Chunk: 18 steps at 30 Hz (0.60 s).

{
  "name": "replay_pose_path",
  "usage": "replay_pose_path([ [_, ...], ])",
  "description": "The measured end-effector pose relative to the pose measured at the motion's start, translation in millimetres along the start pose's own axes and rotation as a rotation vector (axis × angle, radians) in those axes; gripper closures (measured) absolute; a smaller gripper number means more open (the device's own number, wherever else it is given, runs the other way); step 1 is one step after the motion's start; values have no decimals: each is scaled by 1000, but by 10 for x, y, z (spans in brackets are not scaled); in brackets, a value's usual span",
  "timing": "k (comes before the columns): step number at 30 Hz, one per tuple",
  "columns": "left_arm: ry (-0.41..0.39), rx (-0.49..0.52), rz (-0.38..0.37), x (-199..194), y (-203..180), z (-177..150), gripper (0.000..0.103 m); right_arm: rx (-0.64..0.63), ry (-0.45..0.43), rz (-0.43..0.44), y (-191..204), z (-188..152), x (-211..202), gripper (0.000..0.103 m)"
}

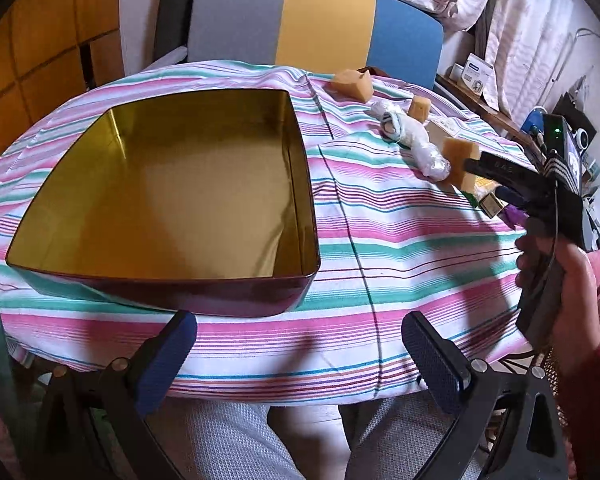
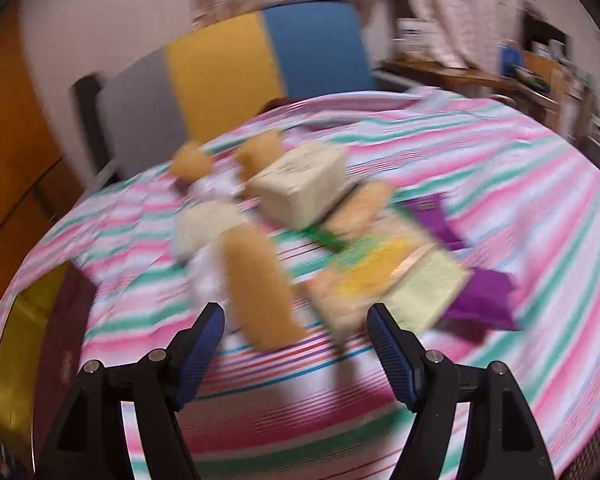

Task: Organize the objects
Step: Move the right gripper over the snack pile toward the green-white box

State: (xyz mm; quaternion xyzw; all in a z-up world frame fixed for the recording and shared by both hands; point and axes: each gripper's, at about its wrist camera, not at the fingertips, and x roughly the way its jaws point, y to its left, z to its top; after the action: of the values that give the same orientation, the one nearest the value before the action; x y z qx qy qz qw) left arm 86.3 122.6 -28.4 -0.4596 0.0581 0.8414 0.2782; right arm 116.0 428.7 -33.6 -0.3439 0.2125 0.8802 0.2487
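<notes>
A: Where did you have the left hand-held gripper (image 1: pixel 300 354)?

B: You held it low at the near edge of the bench (image 1: pixel 380 240) with the pink, green and white striped cloth, its blue-padded jaws spread wide with nothing between them. Just beyond it sat the big square tin with the gold inside and dark red outer wall (image 1: pixel 296 216), with nothing in it.

A: And the right hand-held gripper (image 2: pixel 296 330)?

B: Your hand (image 1: pixel 572 280) carried it over the right side of the bench, jaws wide and gripping nothing. Just ahead of it, though blurred, lay a tan sponge block (image 2: pixel 260 284), beside a white crumpled bundle (image 2: pixel 208 276).

A: What else lay there?

B: A cream cardboard box (image 2: pixel 300 188) stood further back, with a flat yellow and green packet (image 2: pixel 384 268) and a purple sheet (image 2: pixel 484 296) to its right. Two more tan sponge pieces (image 1: pixel 352 84) rested near the far edge, well apart from the tin. Behind the bench stood a chair back in grey, yellow and blue (image 1: pixel 320 28)
</notes>
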Motion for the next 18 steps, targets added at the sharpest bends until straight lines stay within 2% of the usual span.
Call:
replay_pose_path([
  [3,3,-12,-5,15,23,9,0,-124,24,90,273,-209,-62,28],
  [5,10,-19,-14,21,26,5,0,-162,23,128,359,-304,-85,28],
  [9,12,-17,-20,20,18,-4,0,-99,-34,146,216,-301,-230,28],
  [12,12,-22,-32,20,9,-7,0,7,-99,108,-30,-239,-349,28],
  [14,13,-25,-41,28,-3,-10,0,78,-127,34,-264,-213,-414,28],
  [16,20,-26,-49,44,-23,-17,0,138,-115,-47,-442,-152,-354,36],
  [18,29,-23,-59,57,-46,-22,0,204,-73,-76,-626,-85,-223,53],
])
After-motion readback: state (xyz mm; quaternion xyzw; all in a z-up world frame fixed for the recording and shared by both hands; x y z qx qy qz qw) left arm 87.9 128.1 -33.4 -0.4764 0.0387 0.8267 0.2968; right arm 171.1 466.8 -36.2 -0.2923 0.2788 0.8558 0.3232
